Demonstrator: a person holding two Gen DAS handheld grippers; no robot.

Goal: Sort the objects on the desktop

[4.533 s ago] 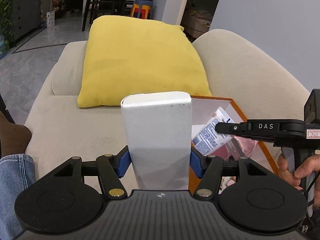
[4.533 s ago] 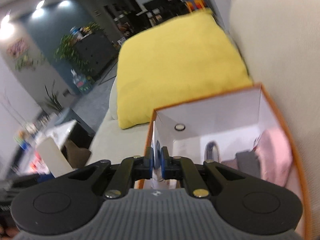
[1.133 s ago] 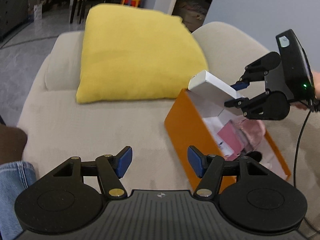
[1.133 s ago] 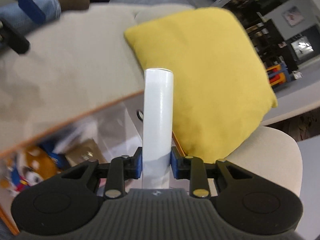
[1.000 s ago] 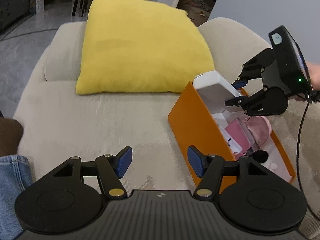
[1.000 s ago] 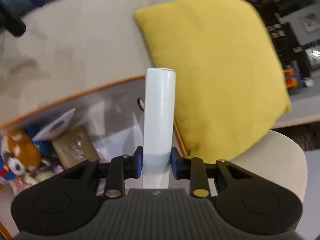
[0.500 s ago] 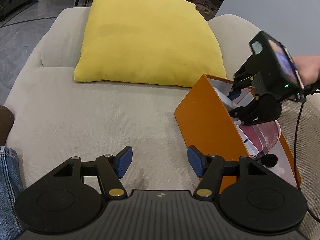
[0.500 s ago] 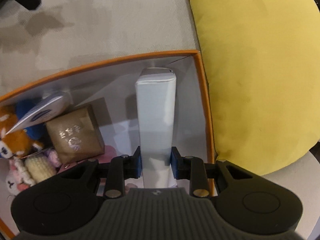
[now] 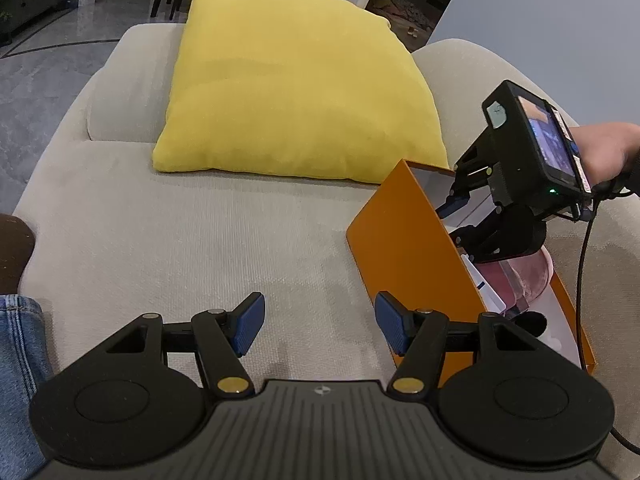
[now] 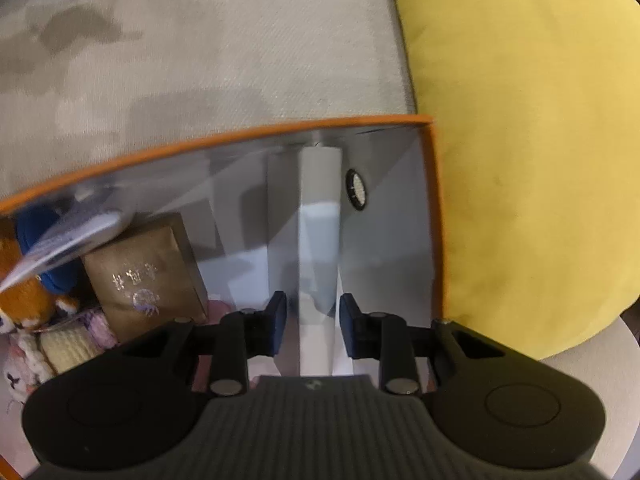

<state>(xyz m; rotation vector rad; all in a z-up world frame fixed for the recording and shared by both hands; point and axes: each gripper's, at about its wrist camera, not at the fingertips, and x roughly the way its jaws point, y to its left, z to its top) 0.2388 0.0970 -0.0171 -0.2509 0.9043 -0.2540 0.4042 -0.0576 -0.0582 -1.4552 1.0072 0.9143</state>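
Right gripper (image 10: 313,322) is narrow, clamped on the white box (image 10: 320,200). A second ago that box was above the rim; now it stands down inside the orange box (image 10: 240,136), at the end next to the cushion (image 10: 540,160), with a brown box (image 10: 144,268) and a plush toy (image 10: 24,300) at the other end. Left gripper (image 9: 320,324), which held the white box a few seconds back, is wide and empty above the sofa (image 9: 200,240), left of the orange box.
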